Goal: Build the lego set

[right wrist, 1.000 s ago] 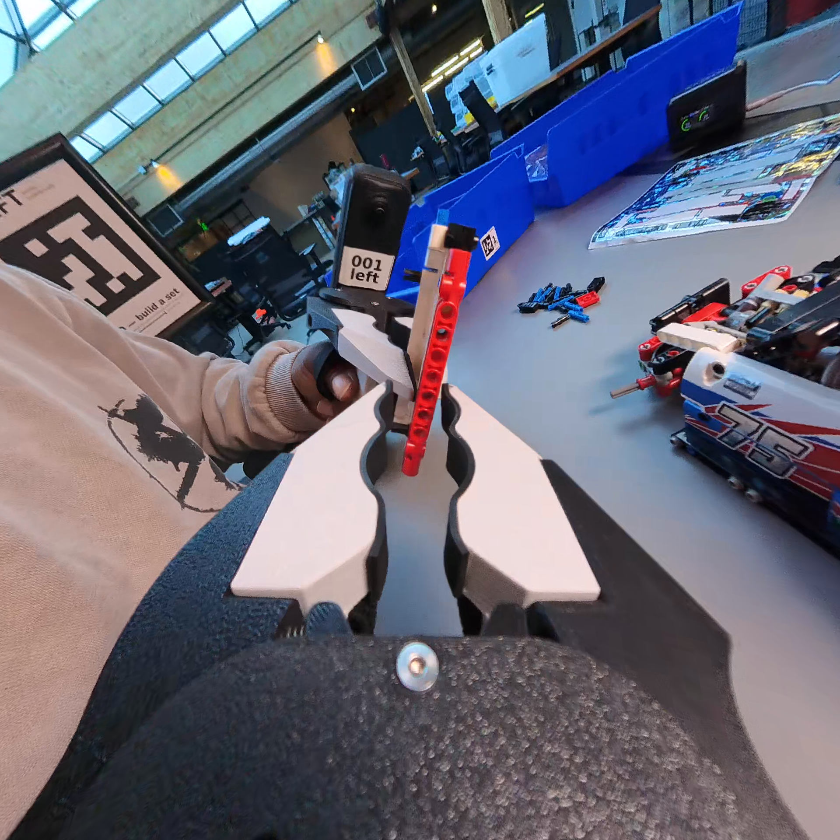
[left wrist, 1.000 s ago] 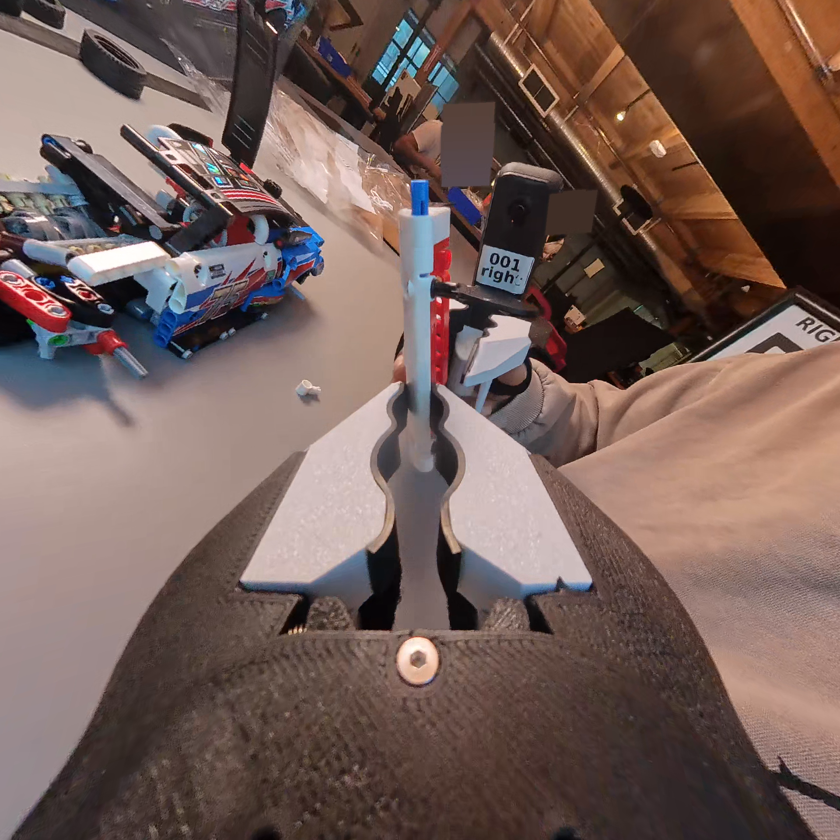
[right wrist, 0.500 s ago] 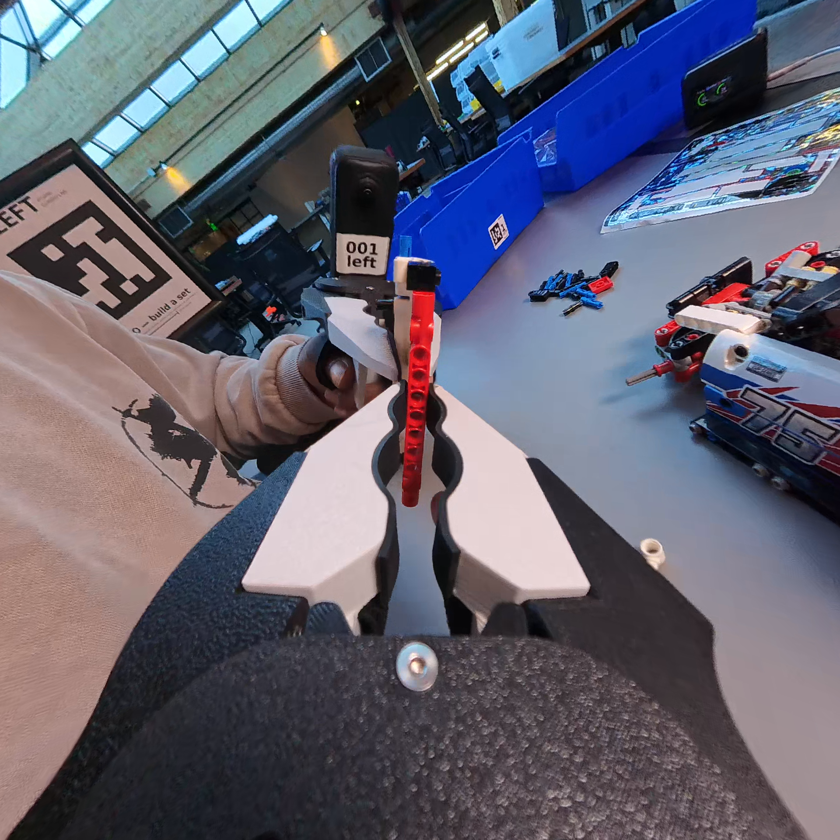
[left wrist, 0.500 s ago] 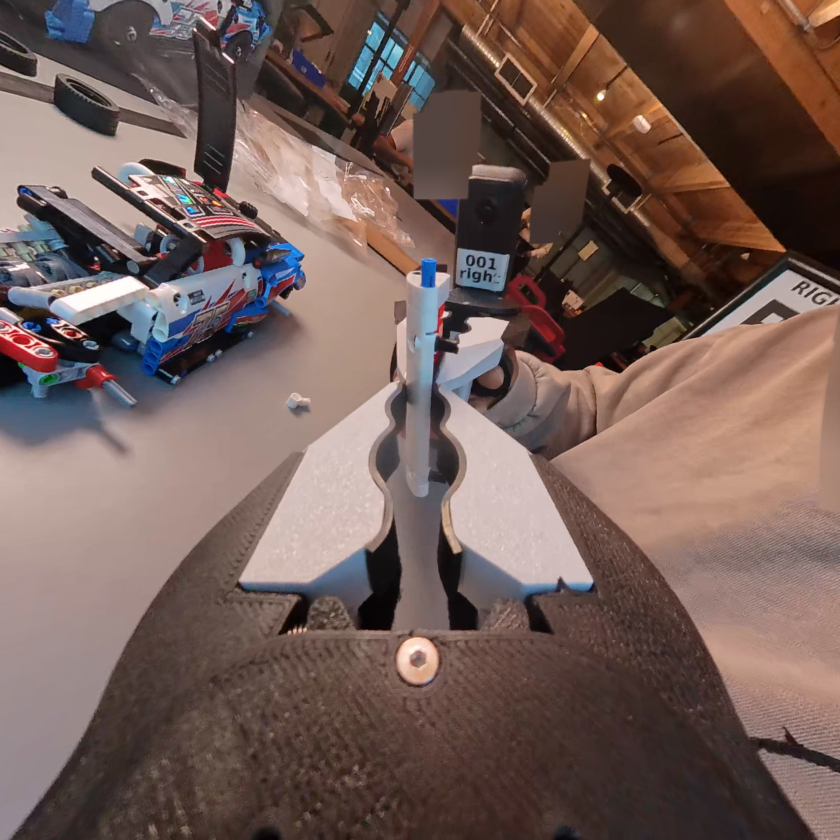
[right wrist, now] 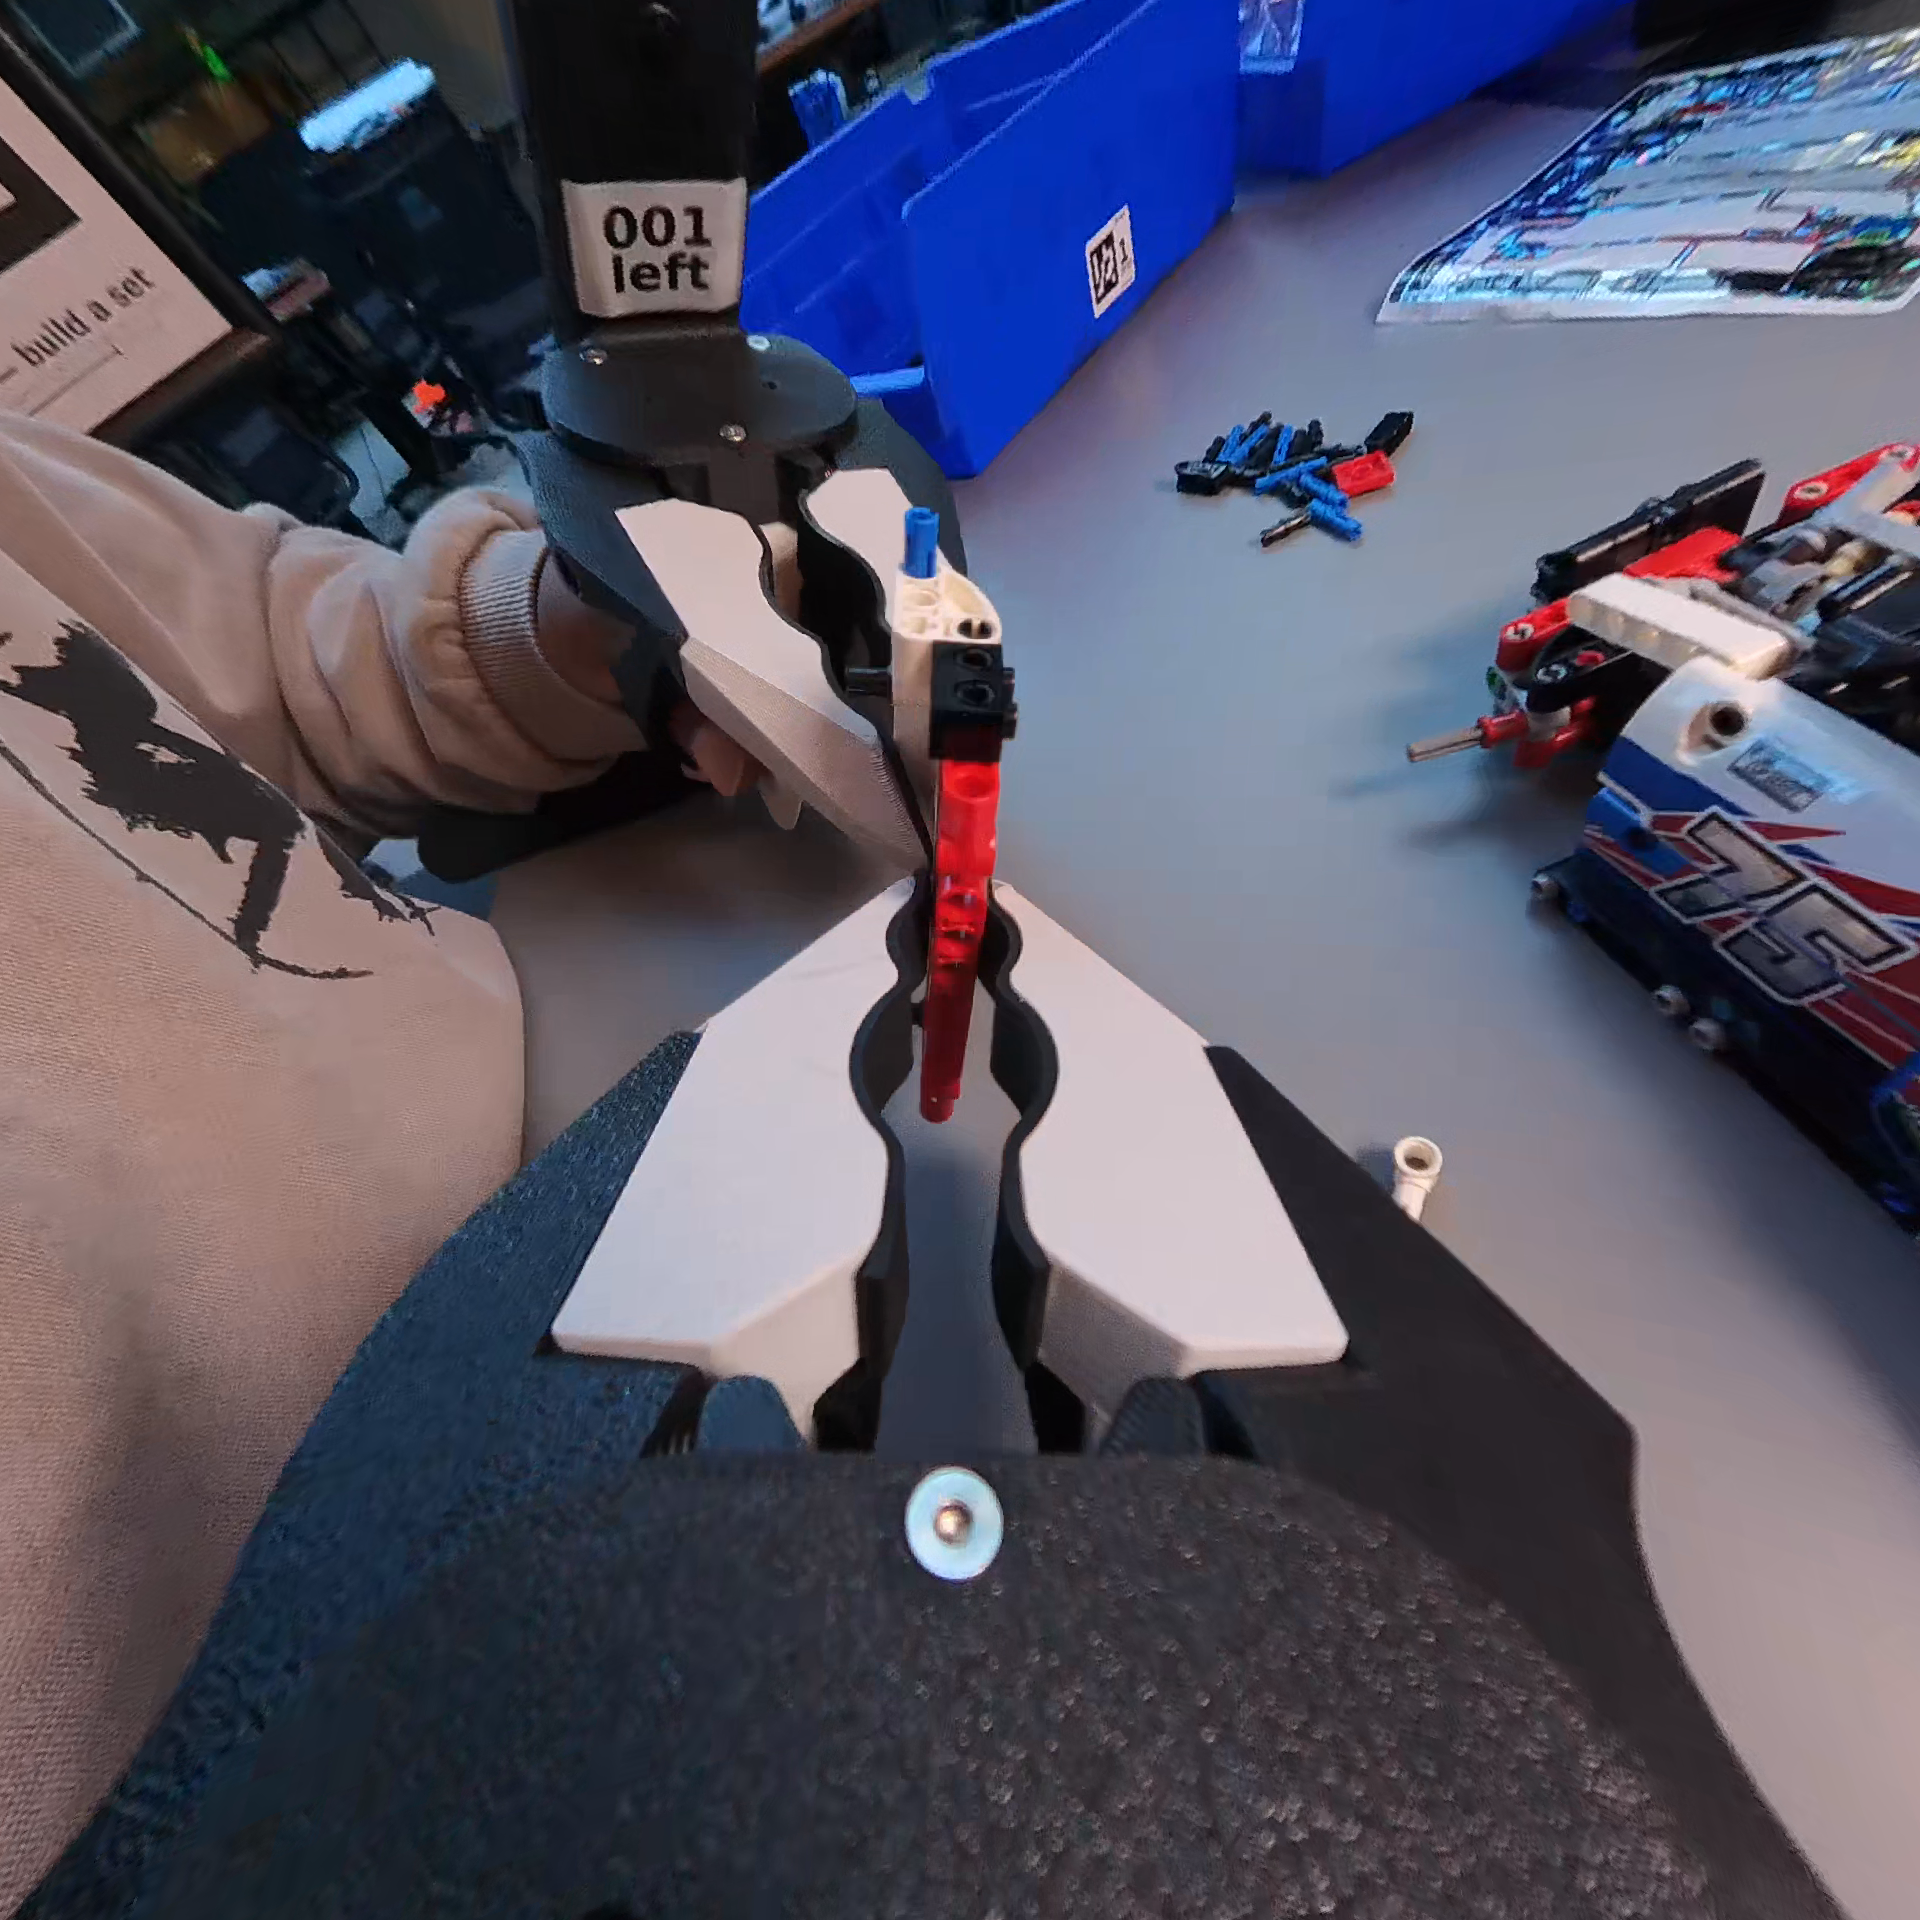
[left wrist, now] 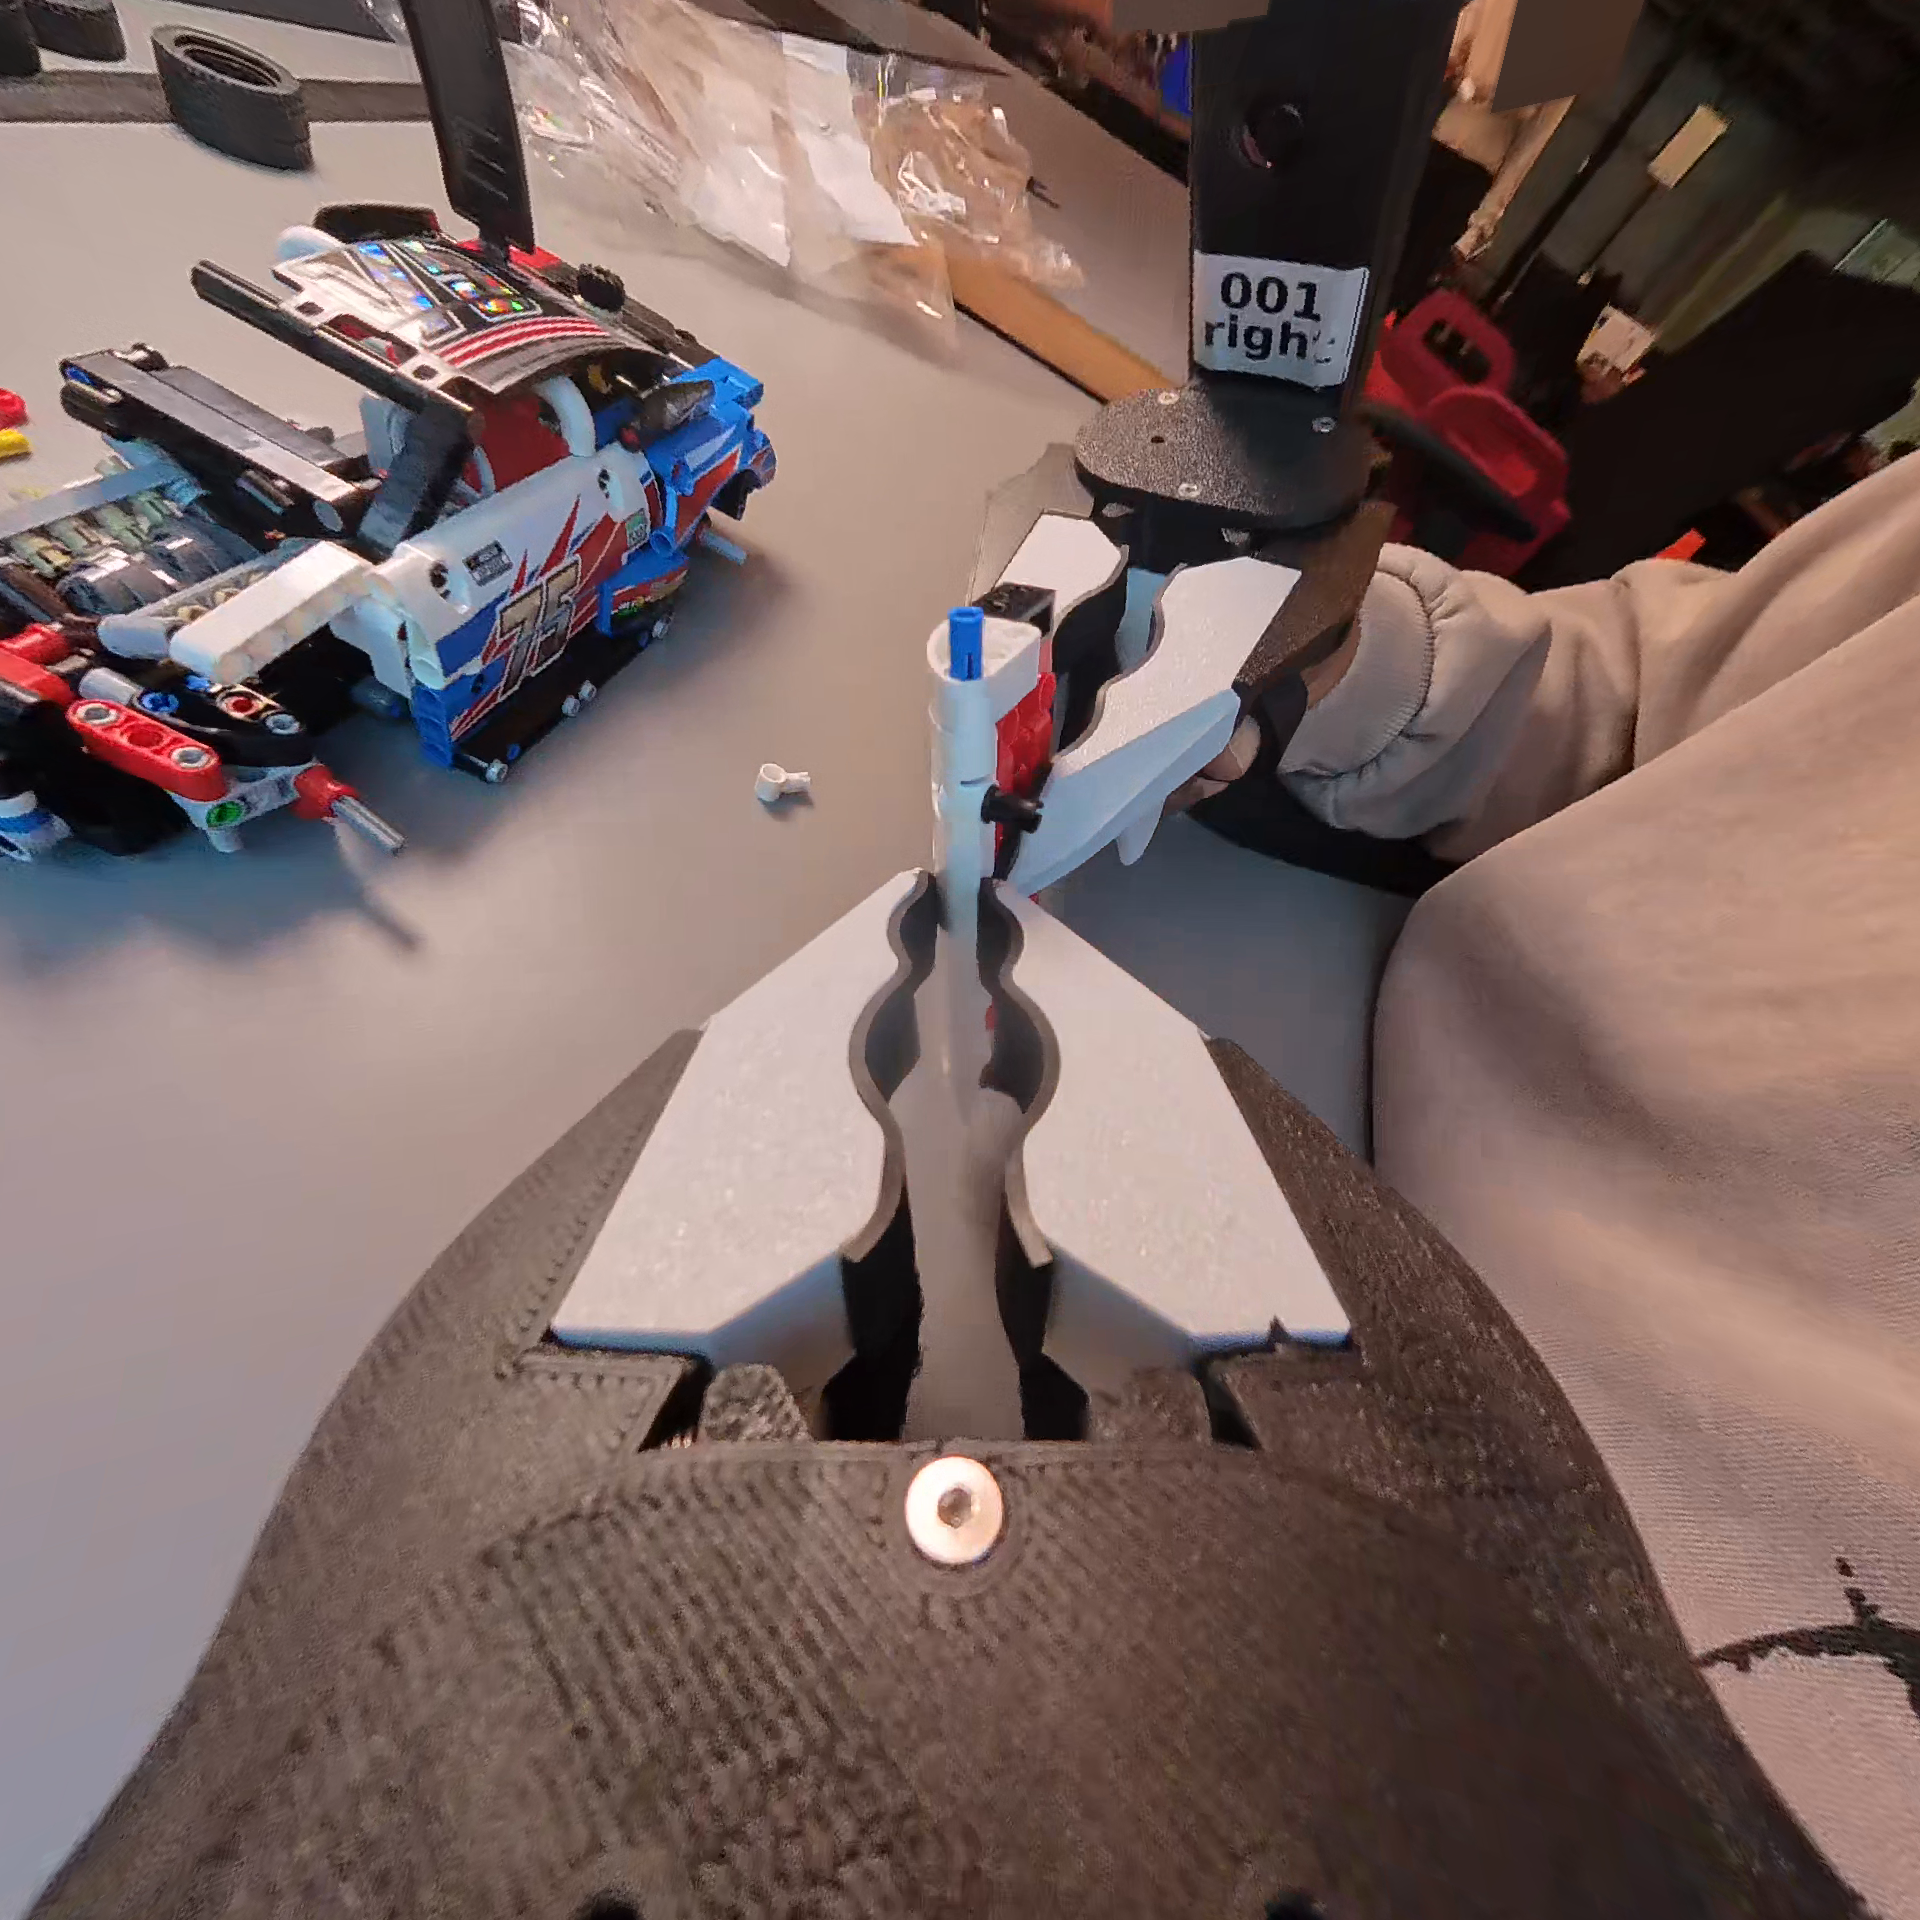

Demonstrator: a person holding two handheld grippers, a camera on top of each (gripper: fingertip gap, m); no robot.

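Between the two pairs of tongs, above the grey worktop [left wrist: 260, 1091], a small sub-assembly stood on end, shared by both. The left tongs [left wrist: 961, 914] were closed narrow on the white beam [left wrist: 961, 748], and the right tongs [right wrist: 951, 914] were closed narrow on the red beam [right wrist: 961, 935] that ran alongside it. A black connector block [right wrist: 971, 691] sat at the upper end where red met white, and a blue pin [right wrist: 916, 540] stuck out of the white beam's top.

The long axis of the pair ran straight out from each set of tongs, roughly in line with the fingers, so the two tools faced one another across the piece with the beams side by side between them. In the left wrist view the right tongs [left wrist: 1023, 873] came in from the right, their tips just beside the left ones. Neither hand was nearer; both held the piece low down, leaving the top free.

The partly built car [left wrist: 488, 540] lay well apart on the worktop, to the left tongs' side, with a small white connector [left wrist: 779, 781] loose between it and the tongs. A heap of loose pins [right wrist: 1299, 478] lay farther off. Judging by the grip, the coming move was likely a squeeze across the beams, or a carry sideways toward the car.
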